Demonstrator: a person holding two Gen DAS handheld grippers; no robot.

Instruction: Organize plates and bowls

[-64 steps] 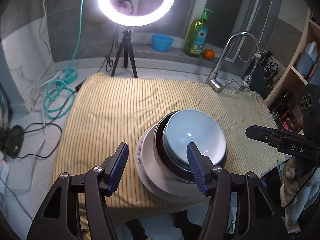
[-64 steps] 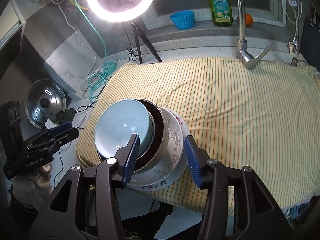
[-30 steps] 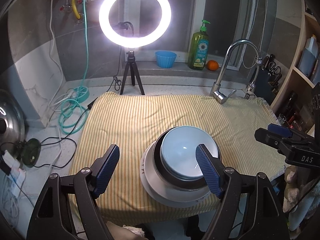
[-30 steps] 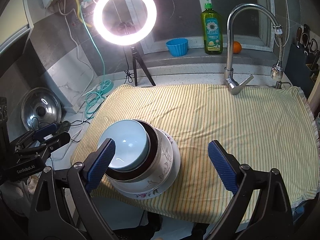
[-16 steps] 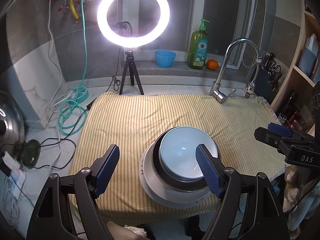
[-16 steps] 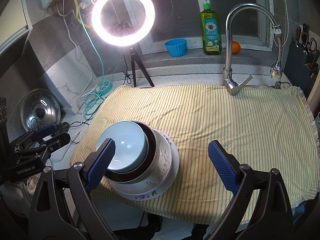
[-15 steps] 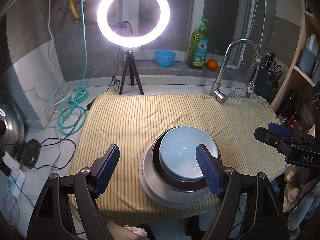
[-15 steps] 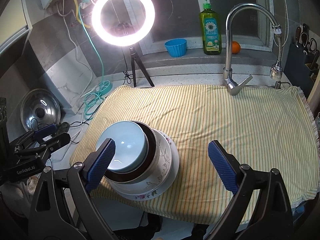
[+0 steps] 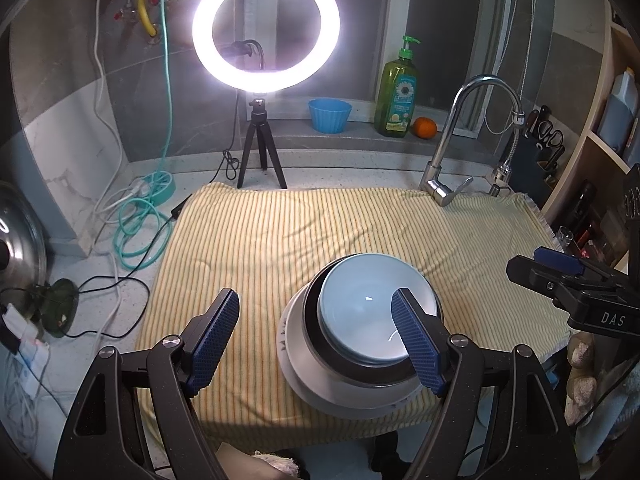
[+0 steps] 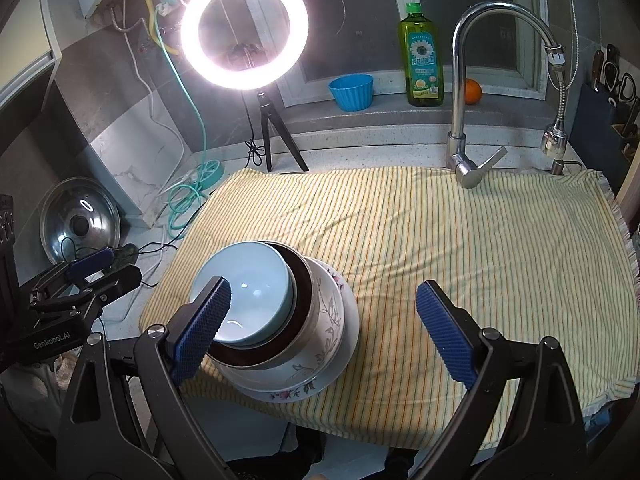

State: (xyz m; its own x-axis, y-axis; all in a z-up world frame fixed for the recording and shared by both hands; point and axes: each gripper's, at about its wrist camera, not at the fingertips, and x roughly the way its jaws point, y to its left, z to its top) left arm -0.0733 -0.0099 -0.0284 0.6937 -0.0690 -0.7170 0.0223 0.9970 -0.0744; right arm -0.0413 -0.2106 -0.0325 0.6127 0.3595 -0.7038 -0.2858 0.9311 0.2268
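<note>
Left wrist view: the left gripper (image 9: 316,338) hangs with jaws spread wide, gripping nothing, above the near edge of the striped yellow cloth (image 9: 320,224). The light-blue bowl (image 9: 368,308) sits nested in a dark bowl (image 9: 316,332) on a white plate (image 9: 296,364).

Right wrist view: the right gripper (image 10: 324,330) is wide apart too, empty, with the stacked light-blue bowl (image 10: 244,280) behind its left finger.
</note>
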